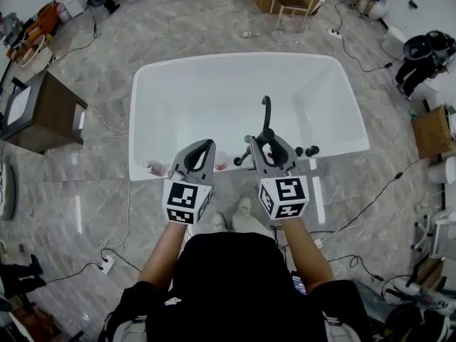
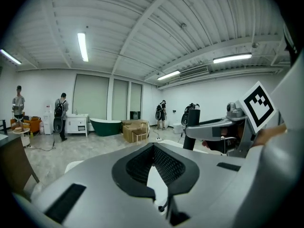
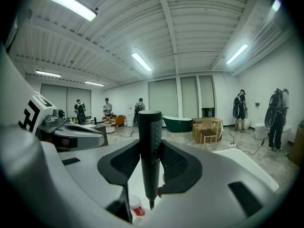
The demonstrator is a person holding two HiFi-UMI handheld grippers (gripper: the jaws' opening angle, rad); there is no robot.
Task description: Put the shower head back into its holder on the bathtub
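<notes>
The shower head [image 3: 150,146] is a slim black wand, standing upright between the jaws of the right gripper [image 1: 273,150]. The jaws are spread wide and clamp its shaft about midway. It hangs over the near rim of the bathtub [image 1: 214,98], just beside the black tap fixture [image 1: 266,116] on that rim. The left gripper [image 1: 199,152] hovers over the same rim to the left, its jaw tips together on nothing. The wand looks stiff and fairly light, probably plastic or thin metal. Its round, smooth shaft could twist or slip in the pads, and any hose, which I cannot make out, would tug on it. The mid-shaft hold seems right, leaving the lower end free for the holder, which is not clearly visible.
</notes>
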